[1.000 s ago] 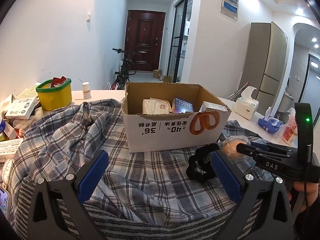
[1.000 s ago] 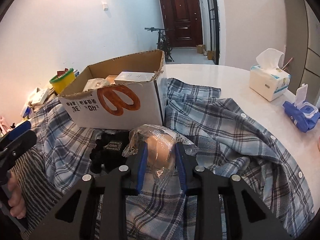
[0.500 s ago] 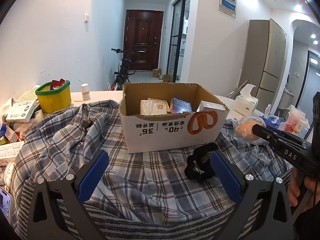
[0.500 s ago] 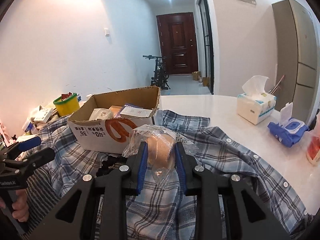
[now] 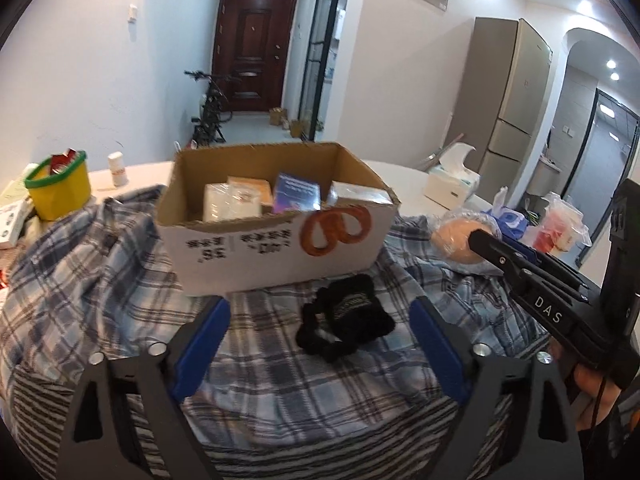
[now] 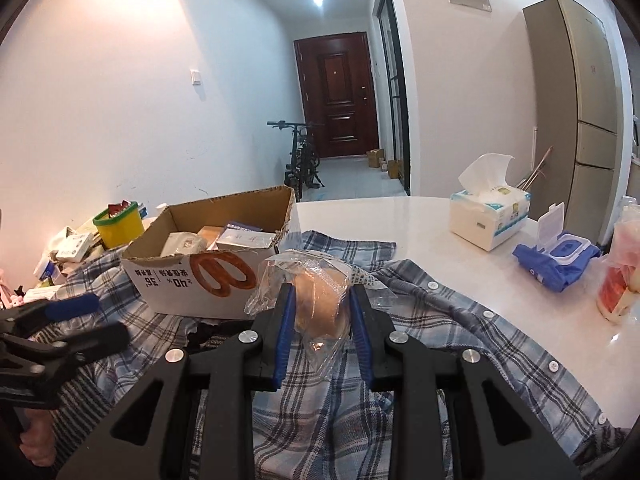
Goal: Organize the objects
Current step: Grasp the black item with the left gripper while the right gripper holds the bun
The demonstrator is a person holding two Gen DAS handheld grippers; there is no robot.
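My right gripper [image 6: 320, 300] is shut on a bagged bun [image 6: 318, 300] in clear plastic, held in the air to the right of the cardboard box [image 6: 200, 280]. In the left wrist view the bun [image 5: 454, 240] and right gripper [image 5: 480, 240] show right of the box [image 5: 276, 252], which holds several small packages. My left gripper [image 5: 320, 312] is open and empty, low over the plaid shirt [image 5: 120, 280]. A black scrunchie [image 5: 344, 320] lies on the shirt between its fingers, in front of the box.
A yellow tub with a green rim [image 5: 58, 190] and small boxes stand at the left. A tissue box [image 6: 488, 216], a blue wipes pack [image 6: 556, 256] and a red bagged item [image 6: 620, 280] sit on the white table [image 6: 400, 224] at the right.
My right gripper has lifted the bagged bun off the shirt and carried it up beside the box. My left gripper has moved forward, closer to the scrunchie and box.
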